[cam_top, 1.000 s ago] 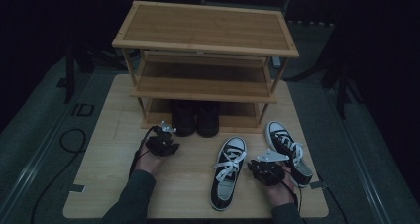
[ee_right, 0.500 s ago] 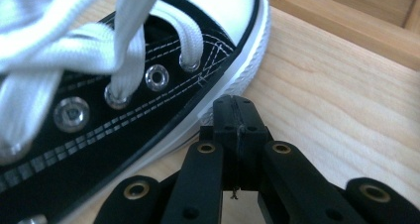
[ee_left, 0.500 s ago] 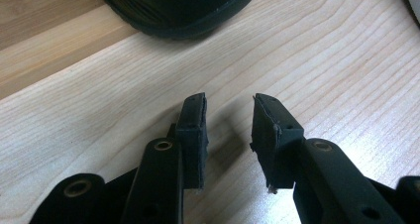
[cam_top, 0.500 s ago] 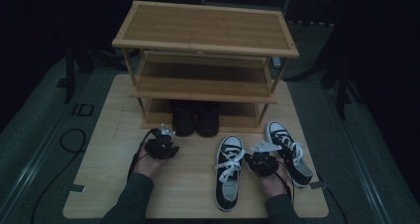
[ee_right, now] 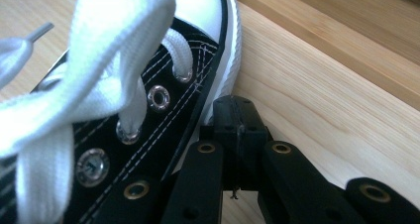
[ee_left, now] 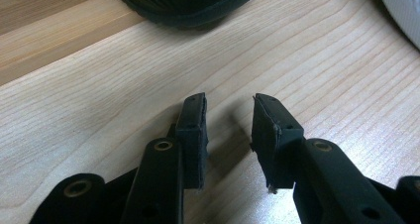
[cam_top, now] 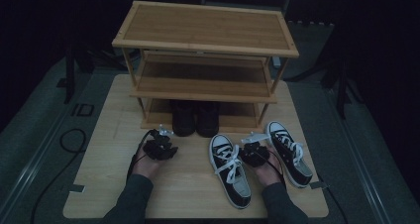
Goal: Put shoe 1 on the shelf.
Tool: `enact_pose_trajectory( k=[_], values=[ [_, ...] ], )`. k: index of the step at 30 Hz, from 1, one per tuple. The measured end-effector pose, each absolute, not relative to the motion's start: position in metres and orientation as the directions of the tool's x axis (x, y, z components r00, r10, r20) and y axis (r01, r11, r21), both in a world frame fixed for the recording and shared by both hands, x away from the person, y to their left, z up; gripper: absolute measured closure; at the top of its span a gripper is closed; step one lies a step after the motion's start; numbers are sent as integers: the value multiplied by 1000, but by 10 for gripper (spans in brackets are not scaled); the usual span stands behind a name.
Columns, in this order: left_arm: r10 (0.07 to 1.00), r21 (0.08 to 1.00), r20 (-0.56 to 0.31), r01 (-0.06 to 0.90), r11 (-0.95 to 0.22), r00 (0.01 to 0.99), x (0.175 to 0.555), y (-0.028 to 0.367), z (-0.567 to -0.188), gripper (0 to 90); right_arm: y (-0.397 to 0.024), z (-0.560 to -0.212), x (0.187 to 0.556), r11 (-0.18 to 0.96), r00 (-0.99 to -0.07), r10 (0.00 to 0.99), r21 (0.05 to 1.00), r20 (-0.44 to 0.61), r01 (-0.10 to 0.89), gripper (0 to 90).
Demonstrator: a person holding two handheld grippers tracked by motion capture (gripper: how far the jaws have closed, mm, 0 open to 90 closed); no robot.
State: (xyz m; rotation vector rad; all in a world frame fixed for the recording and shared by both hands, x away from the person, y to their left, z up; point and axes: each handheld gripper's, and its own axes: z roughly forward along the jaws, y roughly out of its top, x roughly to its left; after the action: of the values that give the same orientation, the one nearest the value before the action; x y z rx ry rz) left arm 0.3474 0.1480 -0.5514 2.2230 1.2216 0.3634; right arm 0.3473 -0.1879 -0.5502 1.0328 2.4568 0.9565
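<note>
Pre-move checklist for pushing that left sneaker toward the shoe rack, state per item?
1. Right gripper jaws together, nothing between them: ok.
2. Right gripper against the side of the left sneaker: ok, its tips sit at the white sole edge in the right gripper view.
3. Left gripper clear of shoes: ok, jaws part open over bare table.
4. Free slot on the shoe rack: cannot tell; black boots fill the middle of the bottom shelf.
5. Right sneaker out of the way: ok, it lies on the other side of the right gripper.
6. Laces loose: not ok, they could snag.
</note>
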Motion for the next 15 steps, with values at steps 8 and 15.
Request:
enact_pose_trajectory(
  k=[8, 15],
  values=[
    [845, 599, -36, 688, -409, 534, 347, 153, -553, 663, -188, -535, 337, 579, -726, 684, 657, -69, 483, 786],
    [849, 601, -46, 694, -397, 526, 346, 157, -553, 652, -201, -516, 319, 564, -721, 691, 667, -58, 487, 701]
  ],
)
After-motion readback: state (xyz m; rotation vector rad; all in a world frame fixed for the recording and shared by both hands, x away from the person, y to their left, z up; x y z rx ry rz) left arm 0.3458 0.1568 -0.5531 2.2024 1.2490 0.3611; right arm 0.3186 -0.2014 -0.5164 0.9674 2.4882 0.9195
